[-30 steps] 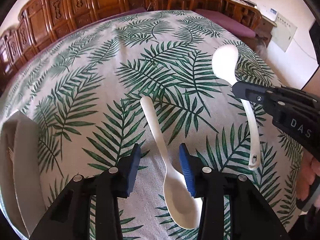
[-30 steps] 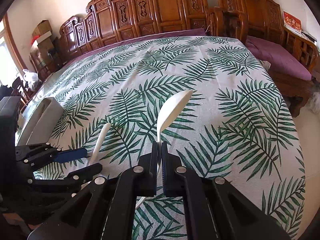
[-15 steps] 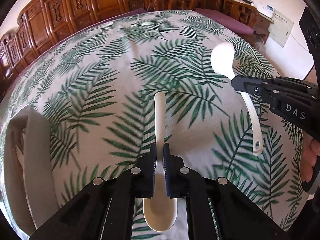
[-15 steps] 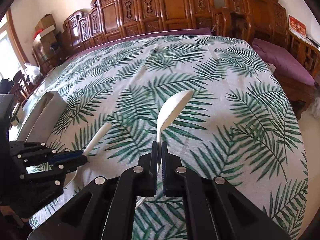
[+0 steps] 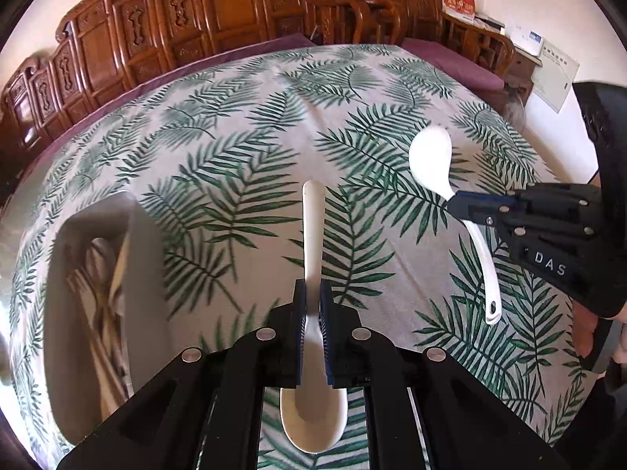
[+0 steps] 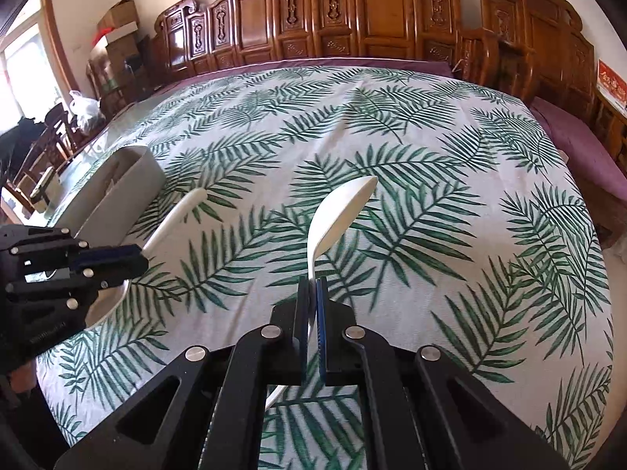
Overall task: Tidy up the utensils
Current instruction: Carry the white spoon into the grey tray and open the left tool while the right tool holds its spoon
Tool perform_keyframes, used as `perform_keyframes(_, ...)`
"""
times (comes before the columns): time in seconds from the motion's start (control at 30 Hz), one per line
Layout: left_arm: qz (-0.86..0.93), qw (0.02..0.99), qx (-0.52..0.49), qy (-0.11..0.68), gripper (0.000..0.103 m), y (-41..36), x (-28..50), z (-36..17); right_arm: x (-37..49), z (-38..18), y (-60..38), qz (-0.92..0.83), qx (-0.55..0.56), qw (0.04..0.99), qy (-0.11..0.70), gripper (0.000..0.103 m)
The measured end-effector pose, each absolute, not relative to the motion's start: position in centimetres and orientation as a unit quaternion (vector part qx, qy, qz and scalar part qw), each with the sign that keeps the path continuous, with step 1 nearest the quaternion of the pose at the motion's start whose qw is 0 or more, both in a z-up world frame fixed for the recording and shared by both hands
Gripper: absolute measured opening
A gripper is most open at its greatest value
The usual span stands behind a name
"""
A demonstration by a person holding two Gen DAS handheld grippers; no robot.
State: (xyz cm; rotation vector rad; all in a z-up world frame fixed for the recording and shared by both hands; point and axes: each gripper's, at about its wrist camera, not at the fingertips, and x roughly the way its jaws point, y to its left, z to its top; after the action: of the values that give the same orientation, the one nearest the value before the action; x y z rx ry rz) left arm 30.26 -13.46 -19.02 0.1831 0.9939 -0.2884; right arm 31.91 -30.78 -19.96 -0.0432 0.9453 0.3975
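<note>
My left gripper (image 5: 312,297) is shut on a white ceramic spoon (image 5: 313,235), handle pointing away and bowl hanging beneath the fingers, lifted off the leaf-print tablecloth. My right gripper (image 6: 312,290) is shut on a second white spoon (image 6: 339,215), its bowl raised ahead of the fingertips. In the left wrist view the right gripper (image 5: 464,207) holds that second spoon (image 5: 431,160) at the right. In the right wrist view the left gripper (image 6: 133,256) and its spoon (image 6: 176,215) show at the left. A grey utensil tray (image 5: 58,293) with chopsticks inside lies at the left.
Carved wooden chairs (image 6: 352,11) line the far side of the table. The tray (image 6: 117,192) sits near the table's left edge. Cardboard boxes (image 6: 117,31) stand in the back left corner. A person's hand (image 5: 588,337) holds the right gripper's grip.
My left gripper closed on the spoon that lay on the cloth and lifted it, drifting toward the tray. The right gripper carried its spoon leftward, still shut.
</note>
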Motion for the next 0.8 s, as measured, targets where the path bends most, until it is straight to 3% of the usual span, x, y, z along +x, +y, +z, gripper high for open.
perform_keyframes(0.8, -0.105, 0.894, 0.048, 0.433, 0.007, -3.4, 29.5, -14.1, 29.0, -18.5, -24.8, 0.232, -0.045, 0.870, 0.433, 0.005)
